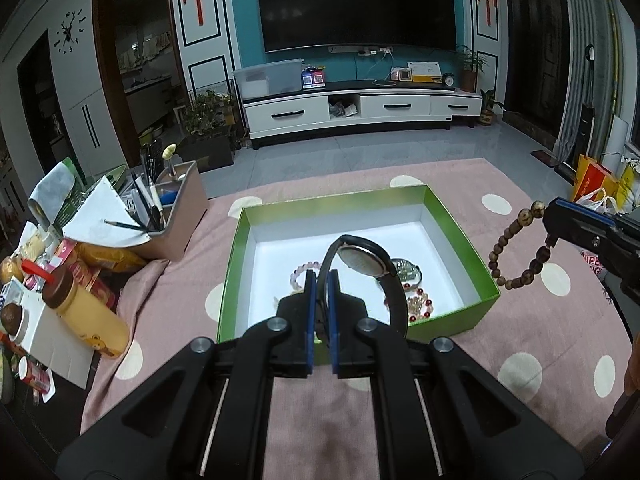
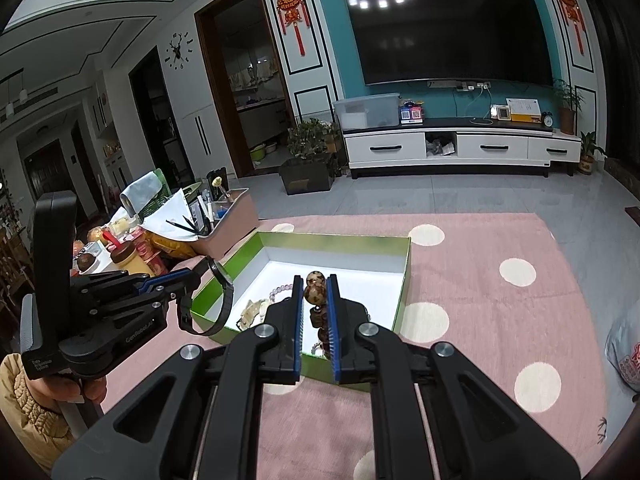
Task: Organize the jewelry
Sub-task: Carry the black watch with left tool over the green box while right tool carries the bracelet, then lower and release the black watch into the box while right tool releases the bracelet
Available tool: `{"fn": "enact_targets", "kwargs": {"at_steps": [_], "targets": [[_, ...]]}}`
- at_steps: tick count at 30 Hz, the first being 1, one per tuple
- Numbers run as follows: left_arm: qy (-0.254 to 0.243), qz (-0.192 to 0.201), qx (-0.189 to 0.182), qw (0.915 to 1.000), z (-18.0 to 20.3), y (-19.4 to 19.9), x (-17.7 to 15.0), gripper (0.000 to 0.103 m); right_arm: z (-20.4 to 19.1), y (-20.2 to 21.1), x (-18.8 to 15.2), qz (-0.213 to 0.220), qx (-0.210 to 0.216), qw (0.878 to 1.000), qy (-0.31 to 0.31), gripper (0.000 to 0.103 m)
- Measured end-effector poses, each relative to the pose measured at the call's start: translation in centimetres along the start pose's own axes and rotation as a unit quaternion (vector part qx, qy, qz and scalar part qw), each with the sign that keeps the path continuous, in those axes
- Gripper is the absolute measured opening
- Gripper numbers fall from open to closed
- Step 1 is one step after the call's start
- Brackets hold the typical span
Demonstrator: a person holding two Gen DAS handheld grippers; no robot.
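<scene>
A green box [image 1: 460, 236] with a white inside sits on the pink dotted cloth; it also shows in the right wrist view [image 2: 402, 280]. Inside lie a pale pink bead bracelet [image 1: 304, 270], a red and gold bead bracelet [image 1: 420, 304] and a greenish piece [image 1: 406, 270]. My left gripper [image 1: 322, 280] is shut on a black-strapped watch [image 1: 366, 262] above the box's near side; it also shows in the right wrist view [image 2: 192, 276]. My right gripper [image 2: 316, 284] is shut on a brown wooden bead bracelet [image 2: 315, 288], which hangs to the right of the box [image 1: 516, 248].
A brown desk organizer [image 1: 176, 216] with pens stands left of the box. A yellow bottle [image 1: 86, 312], snack packs and papers crowd the table's left edge. Pink dotted cloth [image 1: 540, 320] covers the table around the box. A TV stand is across the room.
</scene>
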State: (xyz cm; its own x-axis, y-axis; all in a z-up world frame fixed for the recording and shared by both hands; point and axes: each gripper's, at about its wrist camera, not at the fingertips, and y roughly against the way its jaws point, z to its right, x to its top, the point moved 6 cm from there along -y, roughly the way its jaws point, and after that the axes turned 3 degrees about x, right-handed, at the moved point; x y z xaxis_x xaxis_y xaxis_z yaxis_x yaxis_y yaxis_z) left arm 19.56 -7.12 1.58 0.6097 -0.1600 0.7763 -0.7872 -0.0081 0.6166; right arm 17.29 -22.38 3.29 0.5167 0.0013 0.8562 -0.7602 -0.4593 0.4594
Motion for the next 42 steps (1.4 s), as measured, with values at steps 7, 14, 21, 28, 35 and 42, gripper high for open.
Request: {"fn": "enact_targets", "kwargs": {"at_steps": [7, 14, 21, 28, 35, 42], "targets": [[-0.005, 0.000, -0.003, 1.0000, 0.1, -1.3, 1.7, 0.005, 0.3, -1.3, 0.7, -0.004, -0.003, 1.000, 0.003, 0.011], [0.009, -0.017, -0.019, 0.9996, -0.7, -3.2, 2.8, 0.005, 0.9, -3.2, 1.4, -0.015, -0.003, 1.000, -0.002, 0.011], [0.044, -0.054, -0.042, 0.9967, -2.2, -6.3, 2.8, 0.006, 1.2, -5.0, 1.4, -0.026, -0.007, 1.000, -0.002, 0.011], [0.069, -0.094, -0.056, 0.9915, -2.6, -9.6, 1.9, 0.006, 1.5, -6.8, 1.2, -0.040, -0.010, 0.999, -0.003, 0.011], [0.070, -0.113, -0.060, 0.9893, -1.9, -11.4, 1.4, 0.006, 2.0, -8.7, 0.5, -0.057, -0.012, 0.998, -0.005, 0.011], [0.064, -0.124, -0.055, 0.9887, -1.4, -12.6, 1.0, 0.007, 2.3, -9.7, 0.0, -0.067, -0.014, 0.998, -0.006, 0.011]]}}
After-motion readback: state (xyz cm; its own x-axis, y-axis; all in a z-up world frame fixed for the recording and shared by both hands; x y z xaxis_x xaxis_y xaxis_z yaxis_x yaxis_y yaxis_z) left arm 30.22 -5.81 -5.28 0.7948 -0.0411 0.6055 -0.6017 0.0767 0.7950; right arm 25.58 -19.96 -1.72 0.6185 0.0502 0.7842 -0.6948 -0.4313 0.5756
